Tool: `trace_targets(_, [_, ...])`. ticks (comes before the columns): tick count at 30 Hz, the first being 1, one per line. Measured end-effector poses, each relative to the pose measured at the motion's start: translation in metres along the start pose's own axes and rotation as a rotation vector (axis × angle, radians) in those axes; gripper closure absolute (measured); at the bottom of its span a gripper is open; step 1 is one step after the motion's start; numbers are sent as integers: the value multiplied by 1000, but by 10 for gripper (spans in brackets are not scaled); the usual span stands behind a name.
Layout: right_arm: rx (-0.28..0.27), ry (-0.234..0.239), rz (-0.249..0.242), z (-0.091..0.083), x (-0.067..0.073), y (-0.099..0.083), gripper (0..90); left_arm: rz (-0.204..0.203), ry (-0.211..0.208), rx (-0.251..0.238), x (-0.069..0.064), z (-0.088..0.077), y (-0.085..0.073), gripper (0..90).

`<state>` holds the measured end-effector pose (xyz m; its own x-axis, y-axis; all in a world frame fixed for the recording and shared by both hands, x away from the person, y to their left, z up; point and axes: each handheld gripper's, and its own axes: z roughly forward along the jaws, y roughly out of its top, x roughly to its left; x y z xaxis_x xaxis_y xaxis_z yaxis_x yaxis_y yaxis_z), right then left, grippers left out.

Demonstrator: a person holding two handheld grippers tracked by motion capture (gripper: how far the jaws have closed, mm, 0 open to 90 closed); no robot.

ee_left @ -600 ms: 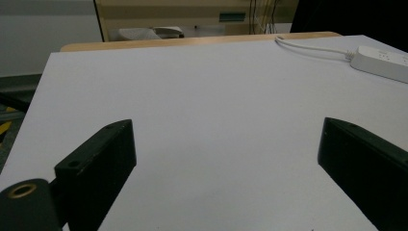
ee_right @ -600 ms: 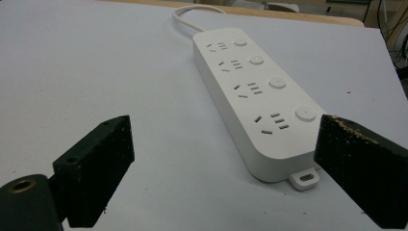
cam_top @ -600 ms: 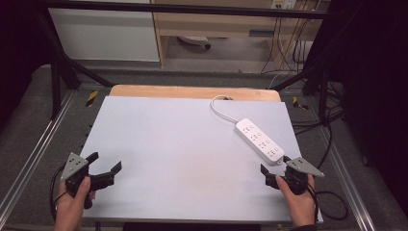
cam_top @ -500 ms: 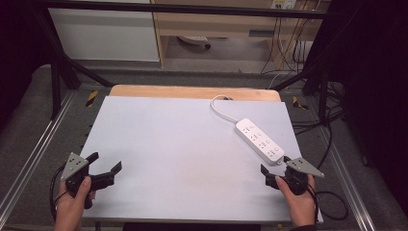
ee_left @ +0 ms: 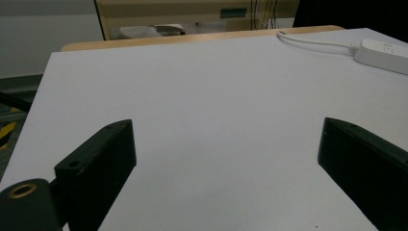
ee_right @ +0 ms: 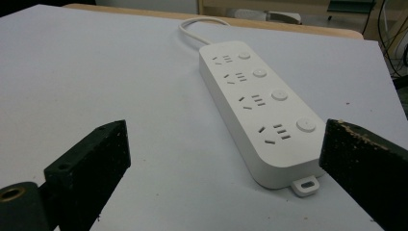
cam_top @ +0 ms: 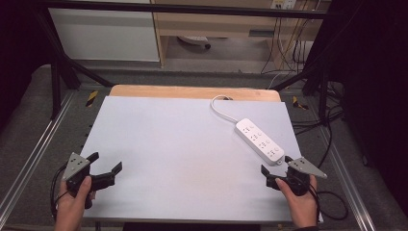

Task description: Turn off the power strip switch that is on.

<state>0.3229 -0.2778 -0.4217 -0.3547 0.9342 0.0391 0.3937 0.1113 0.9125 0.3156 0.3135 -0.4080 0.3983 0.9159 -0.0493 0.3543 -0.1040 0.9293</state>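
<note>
From above, your left gripper (cam_top: 103, 169) and right gripper (cam_top: 278, 169) sit spread at the table's (cam_top: 183, 144) near corners. The left gripper view shows bare tabletop. In the right gripper view, the power strip (ee_right: 262, 108) lies just ahead, untouched.

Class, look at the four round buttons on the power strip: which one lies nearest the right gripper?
The button at the strip's free end, farthest from the cord. It sits just ahead of the right gripper; the other three run away toward the cord.
</note>
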Motion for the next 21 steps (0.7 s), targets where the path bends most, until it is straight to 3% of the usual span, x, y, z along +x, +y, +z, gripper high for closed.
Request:
trace_targets(11, [-41, 10, 7, -12, 4, 9, 38, 14, -7, 7, -2, 2, 0, 60])
trace_targets(21, [-96, 7, -16, -10, 2, 38, 65, 14, -2, 17, -3, 3, -1, 60])
